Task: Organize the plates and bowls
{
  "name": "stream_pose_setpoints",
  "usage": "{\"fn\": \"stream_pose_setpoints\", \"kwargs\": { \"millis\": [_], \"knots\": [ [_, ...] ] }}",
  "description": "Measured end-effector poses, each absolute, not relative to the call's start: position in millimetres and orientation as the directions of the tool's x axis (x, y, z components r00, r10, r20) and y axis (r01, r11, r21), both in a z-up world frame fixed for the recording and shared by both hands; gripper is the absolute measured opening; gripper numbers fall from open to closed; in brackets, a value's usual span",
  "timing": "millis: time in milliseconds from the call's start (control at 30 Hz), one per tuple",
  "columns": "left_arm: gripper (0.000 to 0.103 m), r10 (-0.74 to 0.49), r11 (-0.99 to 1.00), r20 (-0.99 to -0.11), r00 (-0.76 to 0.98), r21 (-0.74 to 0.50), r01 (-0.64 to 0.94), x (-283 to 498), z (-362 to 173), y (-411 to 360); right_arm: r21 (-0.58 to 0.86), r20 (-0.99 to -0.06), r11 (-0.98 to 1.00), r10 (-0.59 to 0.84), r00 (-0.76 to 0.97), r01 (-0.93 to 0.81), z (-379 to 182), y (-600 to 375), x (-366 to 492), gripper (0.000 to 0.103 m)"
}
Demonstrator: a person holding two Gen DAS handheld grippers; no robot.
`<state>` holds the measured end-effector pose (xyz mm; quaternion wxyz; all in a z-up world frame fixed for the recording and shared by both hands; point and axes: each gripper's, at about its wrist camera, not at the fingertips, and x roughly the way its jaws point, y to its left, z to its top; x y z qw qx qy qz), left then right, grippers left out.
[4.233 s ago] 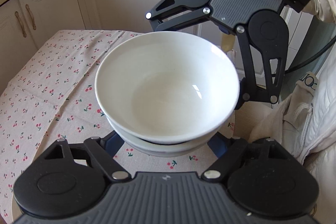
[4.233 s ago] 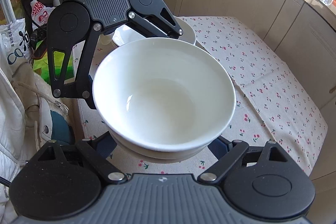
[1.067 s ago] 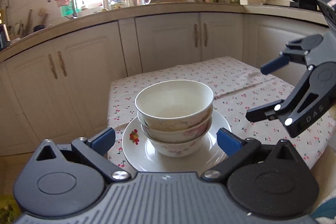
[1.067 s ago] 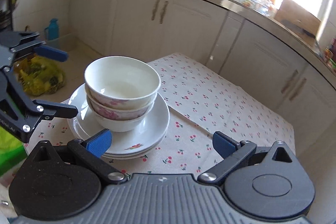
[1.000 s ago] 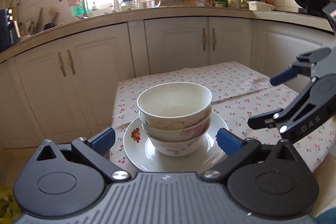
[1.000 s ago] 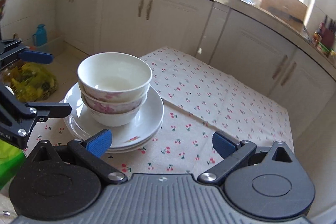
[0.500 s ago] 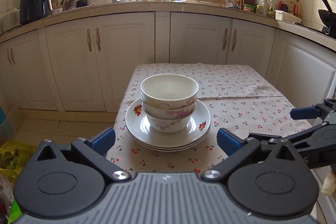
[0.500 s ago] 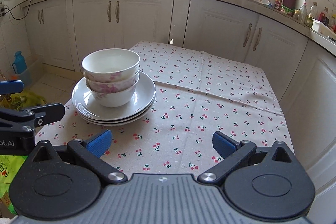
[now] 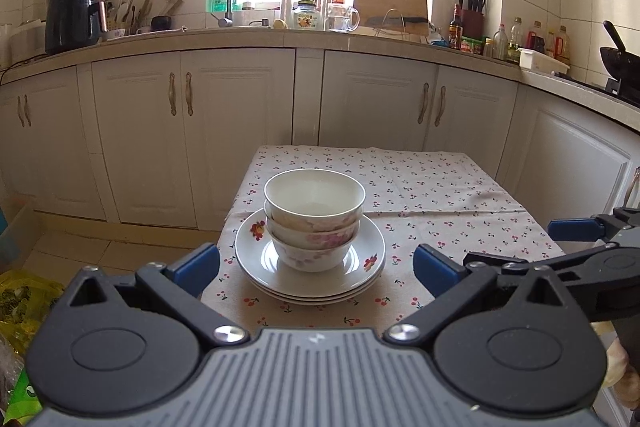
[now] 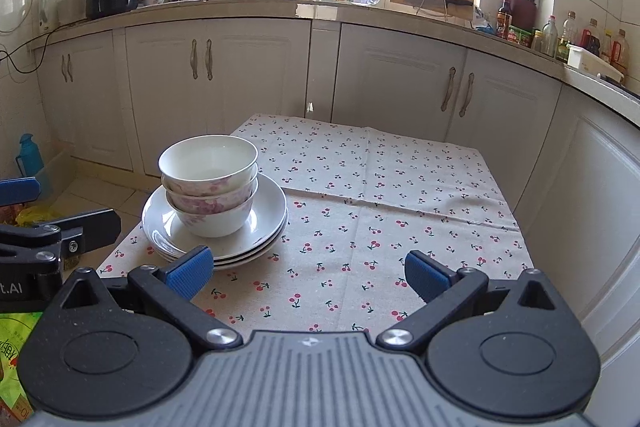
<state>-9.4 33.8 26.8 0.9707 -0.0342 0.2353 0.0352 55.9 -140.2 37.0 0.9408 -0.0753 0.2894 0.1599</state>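
Note:
Three white bowls with pink flowers [image 9: 314, 217] stand nested on a stack of white plates [image 9: 256, 247] near the left front of the table; the stack also shows in the right wrist view [image 10: 210, 183]. My left gripper [image 9: 316, 267] is open and empty, drawn back from the stack. My right gripper [image 10: 306, 275] is open and empty over the table's front edge, to the right of the plates [image 10: 268, 211]. Each gripper shows at the edge of the other's view.
The table carries a cherry-print cloth [image 10: 392, 195]. White kitchen cabinets [image 9: 240, 131] stand behind it and to the right. A yellow bag [image 9: 20, 299] lies on the floor at the left. A blue bottle [image 10: 28, 155] stands by the left cabinets.
Both grippers have pulled back from the stacked bowls and plates and turned to face the window wall. The stack has stayed still.

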Motion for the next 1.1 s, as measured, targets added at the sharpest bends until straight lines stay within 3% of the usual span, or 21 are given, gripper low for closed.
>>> {"fn": "stream_pose_setpoints", "kwargs": {
  "millis": [1100],
  "knots": [
    [0.102,0.037,0.992,-0.473,0.880,-0.090,-0.091,-8.9,25.4,33.4,-0.072,-0.550,0.950,0.217,0.806,-0.305,37.5,-137.8,51.4,0.103]
  ]
}}
